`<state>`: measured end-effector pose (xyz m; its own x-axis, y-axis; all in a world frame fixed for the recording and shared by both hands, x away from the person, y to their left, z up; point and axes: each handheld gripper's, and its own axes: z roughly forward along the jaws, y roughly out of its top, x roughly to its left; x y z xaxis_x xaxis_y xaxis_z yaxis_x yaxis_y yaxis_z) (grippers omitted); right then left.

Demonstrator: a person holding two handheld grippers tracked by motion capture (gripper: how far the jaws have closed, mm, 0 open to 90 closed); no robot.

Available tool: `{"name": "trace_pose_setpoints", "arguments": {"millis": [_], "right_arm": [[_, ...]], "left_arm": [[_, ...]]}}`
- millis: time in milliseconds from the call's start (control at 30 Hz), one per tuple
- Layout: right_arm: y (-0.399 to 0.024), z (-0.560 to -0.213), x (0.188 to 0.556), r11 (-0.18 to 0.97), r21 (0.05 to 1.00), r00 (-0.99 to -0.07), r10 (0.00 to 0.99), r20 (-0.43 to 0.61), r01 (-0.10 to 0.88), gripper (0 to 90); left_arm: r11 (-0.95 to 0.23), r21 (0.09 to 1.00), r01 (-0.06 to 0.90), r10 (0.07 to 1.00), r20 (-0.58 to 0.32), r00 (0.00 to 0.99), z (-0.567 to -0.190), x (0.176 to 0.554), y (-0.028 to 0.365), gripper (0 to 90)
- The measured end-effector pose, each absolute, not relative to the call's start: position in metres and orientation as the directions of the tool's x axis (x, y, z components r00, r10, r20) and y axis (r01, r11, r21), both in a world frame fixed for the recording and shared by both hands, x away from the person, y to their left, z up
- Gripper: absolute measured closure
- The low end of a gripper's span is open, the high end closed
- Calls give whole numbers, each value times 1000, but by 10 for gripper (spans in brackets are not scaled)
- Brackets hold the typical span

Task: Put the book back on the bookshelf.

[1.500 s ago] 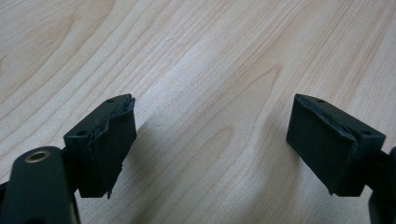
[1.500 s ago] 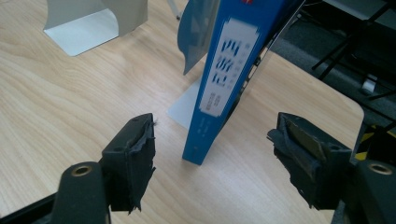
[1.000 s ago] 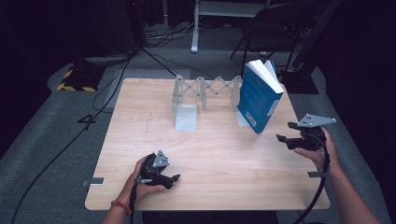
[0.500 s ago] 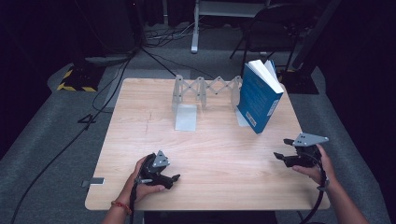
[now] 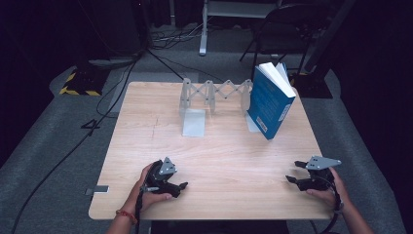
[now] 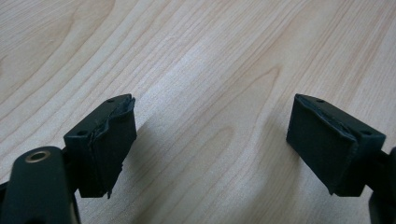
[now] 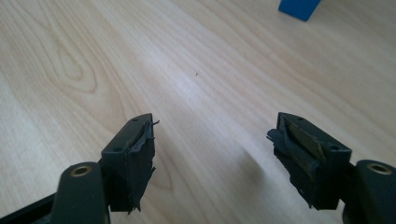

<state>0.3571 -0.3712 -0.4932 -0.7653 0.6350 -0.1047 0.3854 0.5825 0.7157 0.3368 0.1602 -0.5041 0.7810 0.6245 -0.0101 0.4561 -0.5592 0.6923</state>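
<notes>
High view: blue book [image 5: 269,105] stands tilted against white rack [image 5: 214,92]; left tool [image 5: 181,185] and right tool [image 5: 290,179] spread, empty.

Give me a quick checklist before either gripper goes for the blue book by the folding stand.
1. Left hand-held gripper open, nothing between its jaws: ok.
2. Right hand-held gripper open and holding nothing: ok.
3. Blue book upright, leaning at the folding stand: ok.
4. Bare table between the grippers and the book: ok.
5. Book steady enough to take a touch without tipping: cannot tell.
</notes>
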Motion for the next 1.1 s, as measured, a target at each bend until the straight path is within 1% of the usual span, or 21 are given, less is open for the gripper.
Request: {"name": "trace_pose_setpoints", "arguments": {"millis": [200,400,700,1100], "right_arm": [[-386,-501,348,523,737,-743,668,-42,429,276],[-393,-504,342,479,748,-717,697,-7,459,249],[-393,-504,342,474,744,-704,710,-7,471,220],[-393,-504,342,473,744,-703,711,-7,471,219]], "left_arm": [[-559,692,457,625,-11,781,-504,337,160,160],[-560,692,455,625,-8,780,-504,337,160,160],[-555,691,463,634,-9,774,-504,335,160,162],[-550,691,469,638,-14,770,-504,335,160,160]]}}
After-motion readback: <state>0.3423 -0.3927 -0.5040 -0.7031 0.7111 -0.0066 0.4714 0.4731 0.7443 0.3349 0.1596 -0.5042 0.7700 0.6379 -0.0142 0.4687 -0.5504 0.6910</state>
